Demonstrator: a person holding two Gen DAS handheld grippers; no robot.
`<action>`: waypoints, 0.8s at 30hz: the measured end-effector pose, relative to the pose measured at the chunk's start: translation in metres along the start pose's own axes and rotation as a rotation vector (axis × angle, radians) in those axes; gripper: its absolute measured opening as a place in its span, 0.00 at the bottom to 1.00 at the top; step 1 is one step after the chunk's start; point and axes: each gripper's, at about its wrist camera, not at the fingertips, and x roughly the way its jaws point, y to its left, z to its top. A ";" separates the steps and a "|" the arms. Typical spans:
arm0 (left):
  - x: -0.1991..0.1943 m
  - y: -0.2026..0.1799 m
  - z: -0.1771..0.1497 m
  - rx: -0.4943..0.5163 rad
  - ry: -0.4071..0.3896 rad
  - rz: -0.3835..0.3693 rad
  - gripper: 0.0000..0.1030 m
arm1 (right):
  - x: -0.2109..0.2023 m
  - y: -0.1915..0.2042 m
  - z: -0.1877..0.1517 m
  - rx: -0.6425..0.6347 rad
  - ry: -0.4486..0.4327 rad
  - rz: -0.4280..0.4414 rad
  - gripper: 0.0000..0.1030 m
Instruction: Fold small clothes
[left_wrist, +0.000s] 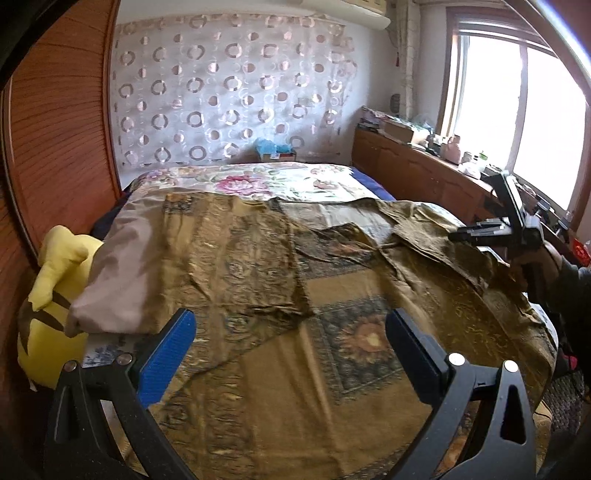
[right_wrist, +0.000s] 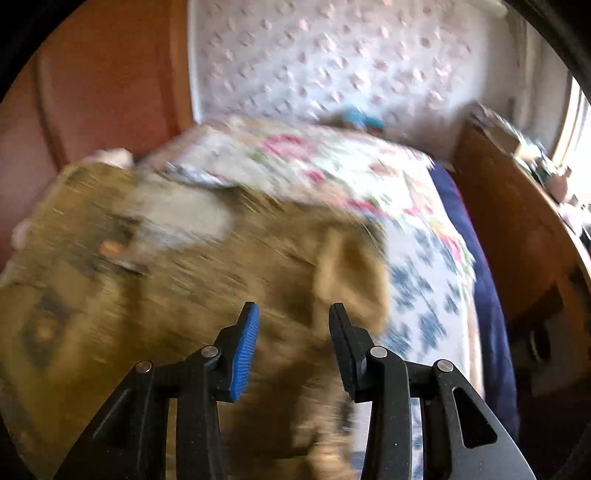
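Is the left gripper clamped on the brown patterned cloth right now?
No, the left gripper stands wide open above the brown patterned cloth.

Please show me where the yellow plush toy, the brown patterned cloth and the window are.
yellow plush toy (left_wrist: 55, 280), left wrist view, its body
brown patterned cloth (left_wrist: 258, 258), left wrist view, its folded part
window (left_wrist: 546, 122), left wrist view, its pane

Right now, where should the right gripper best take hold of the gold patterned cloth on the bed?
Probably at the raised fold just ahead of the right gripper, coming in from the near edge of the bed. That flap stands up off the gold cloth, so open jaws can straddle it; the rest lies flat. The right wrist view is blurred, so the fold's exact edge is unclear.
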 end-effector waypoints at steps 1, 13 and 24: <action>0.001 0.003 0.000 -0.001 0.001 0.006 1.00 | 0.007 -0.003 -0.001 0.006 0.020 -0.004 0.39; 0.003 0.014 0.004 0.001 0.007 0.035 1.00 | 0.035 -0.001 0.015 -0.038 0.065 0.053 0.02; 0.010 0.045 0.020 -0.010 0.015 0.082 1.00 | 0.001 -0.073 0.018 0.108 -0.037 -0.029 0.01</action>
